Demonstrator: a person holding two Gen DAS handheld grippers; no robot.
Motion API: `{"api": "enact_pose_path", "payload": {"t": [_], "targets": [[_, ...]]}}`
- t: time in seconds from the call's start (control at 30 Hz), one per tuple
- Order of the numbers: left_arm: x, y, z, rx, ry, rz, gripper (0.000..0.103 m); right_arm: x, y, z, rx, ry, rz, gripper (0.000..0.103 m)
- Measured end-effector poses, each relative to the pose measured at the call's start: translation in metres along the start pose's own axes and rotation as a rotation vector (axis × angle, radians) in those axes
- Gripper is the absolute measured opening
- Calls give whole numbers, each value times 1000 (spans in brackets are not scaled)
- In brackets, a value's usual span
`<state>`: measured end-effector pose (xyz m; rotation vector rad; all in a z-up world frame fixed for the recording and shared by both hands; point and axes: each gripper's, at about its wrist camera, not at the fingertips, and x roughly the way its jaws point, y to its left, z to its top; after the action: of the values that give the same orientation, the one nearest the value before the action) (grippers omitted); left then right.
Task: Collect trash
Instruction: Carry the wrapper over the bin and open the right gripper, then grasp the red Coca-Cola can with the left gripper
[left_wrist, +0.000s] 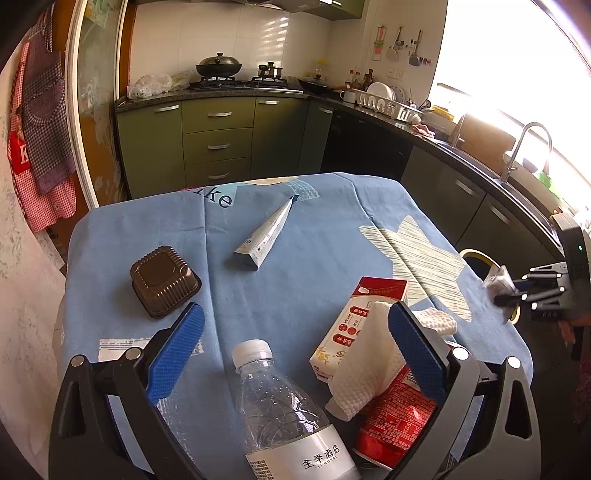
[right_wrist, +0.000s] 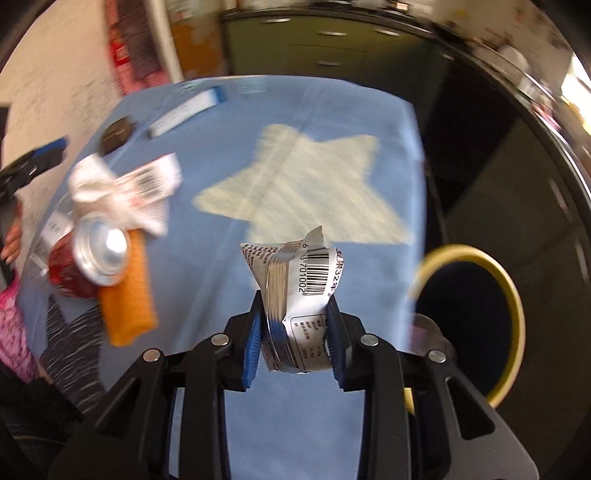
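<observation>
My right gripper (right_wrist: 293, 314) is shut on a crumpled silver wrapper (right_wrist: 299, 291) with a barcode, held above the table's right edge beside a yellow-rimmed bin (right_wrist: 506, 295). It also shows in the left wrist view (left_wrist: 517, 291). My left gripper (left_wrist: 295, 332) is open over a clear plastic bottle (left_wrist: 284, 410), with a white tissue (left_wrist: 369, 365) and a red can (left_wrist: 395, 417) by its right finger. A white-and-red carton (left_wrist: 354, 317), a toothpaste tube (left_wrist: 267, 232) and a brown plastic tray (left_wrist: 164, 280) lie on the blue cloth (left_wrist: 295, 288).
An orange piece (right_wrist: 127, 291) lies by the can (right_wrist: 92, 258) in the right wrist view. Green kitchen cabinets (left_wrist: 218, 144) stand behind the table, and a sink counter (left_wrist: 480, 162) runs along the right. The bin rim shows in the left wrist view (left_wrist: 480, 254).
</observation>
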<state>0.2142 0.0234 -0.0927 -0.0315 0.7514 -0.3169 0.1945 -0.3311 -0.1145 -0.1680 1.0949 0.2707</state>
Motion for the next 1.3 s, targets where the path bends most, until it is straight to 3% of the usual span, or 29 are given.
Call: {"api": "enact_pose_path", "payload": {"t": [0.23, 0.4, 1.07, 1.3], "targets": [[-1, -6, -1, 17, -4, -14, 98, 8, -119, -39, 279, 61, -186, 32], [-1, -10, -2, 32, -3, -33, 98, 22, -166, -54, 413, 65, -250, 40], [-15, -45, -5, 178, 7, -123, 98, -7, -111, -88, 405, -48, -145, 55], [-44, -79, -19, 396, 107, -331, 98, -15, -100, -90, 387, -75, -123, 58]]}}
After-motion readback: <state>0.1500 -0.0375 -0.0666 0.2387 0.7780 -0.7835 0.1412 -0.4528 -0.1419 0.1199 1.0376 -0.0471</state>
